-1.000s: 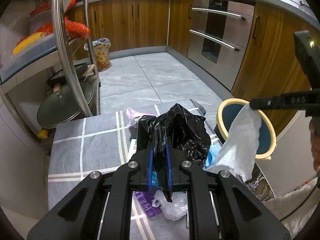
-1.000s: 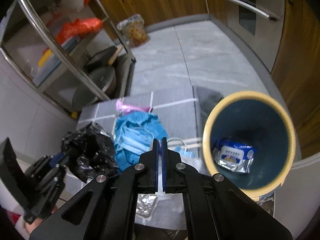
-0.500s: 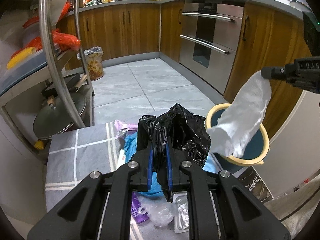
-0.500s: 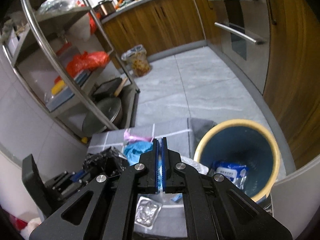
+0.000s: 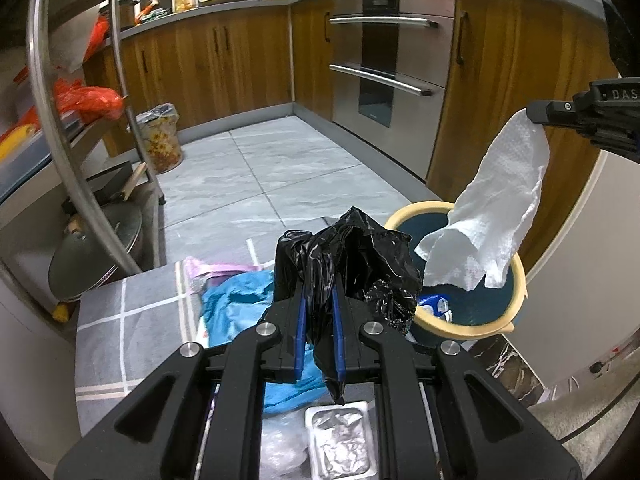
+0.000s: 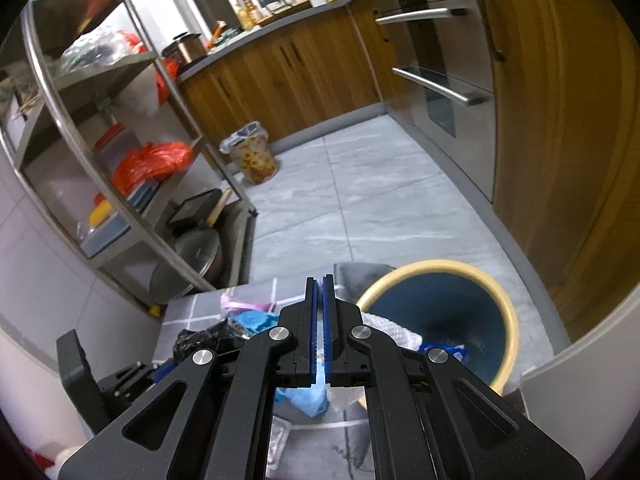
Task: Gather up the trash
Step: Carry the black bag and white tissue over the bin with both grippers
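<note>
The left gripper (image 5: 319,312) was clamped on a crumpled black plastic bag (image 5: 352,264), jaws nearly together. The right gripper (image 6: 319,320) was pinched fully closed on a white paper towel (image 5: 492,212), which hung over the bin (image 5: 516,312), a blue bucket with a cream rim. Inside lay a blue-and-white packet (image 6: 444,354), probably a wipes pack. Only the left wrist view showed the towel's full drape and a foil blister pack (image 5: 340,440) on the grey checked cloth (image 5: 120,320). The right wrist view showed more of the bin's interior. Blue masks (image 5: 240,300) remained on the cloth.
</note>
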Tool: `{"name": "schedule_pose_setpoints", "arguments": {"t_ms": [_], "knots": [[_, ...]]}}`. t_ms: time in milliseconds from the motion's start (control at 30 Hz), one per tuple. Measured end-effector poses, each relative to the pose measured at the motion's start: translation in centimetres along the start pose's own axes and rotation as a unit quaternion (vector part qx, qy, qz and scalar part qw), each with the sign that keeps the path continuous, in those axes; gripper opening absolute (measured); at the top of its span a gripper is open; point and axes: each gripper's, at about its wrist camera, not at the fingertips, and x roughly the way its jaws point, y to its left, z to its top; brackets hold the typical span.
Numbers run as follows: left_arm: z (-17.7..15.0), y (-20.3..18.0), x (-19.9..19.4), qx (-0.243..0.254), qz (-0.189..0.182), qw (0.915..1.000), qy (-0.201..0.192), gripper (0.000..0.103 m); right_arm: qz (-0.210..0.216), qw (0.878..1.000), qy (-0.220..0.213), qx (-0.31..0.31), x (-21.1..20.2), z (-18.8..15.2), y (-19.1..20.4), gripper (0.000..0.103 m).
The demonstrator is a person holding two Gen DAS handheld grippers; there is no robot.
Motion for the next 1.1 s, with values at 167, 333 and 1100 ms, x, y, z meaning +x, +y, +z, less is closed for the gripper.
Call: {"name": "schedule_pose_setpoints", "arguments": {"t_ms": [167,333,1100], "knots": [[0.5,-2.4,1.0,0.019,-0.007,0.9998,0.001,0.011,-0.012,1.000,-0.004,0.005,-0.5,0.0,-1.7,0.004],[0.8,-4.5,2.3,0.033,-0.015,0.9993,0.007,0.011,-0.028,0.999,0.008,0.016,0.0,-0.2,-3.9,0.004],[0.5,-11.8,8.2,0.079,-0.042,0.9958,0.021,0.011,-0.070,0.996,0.015,0.055,2.2,-1.0,-10.0,0.004]]}}
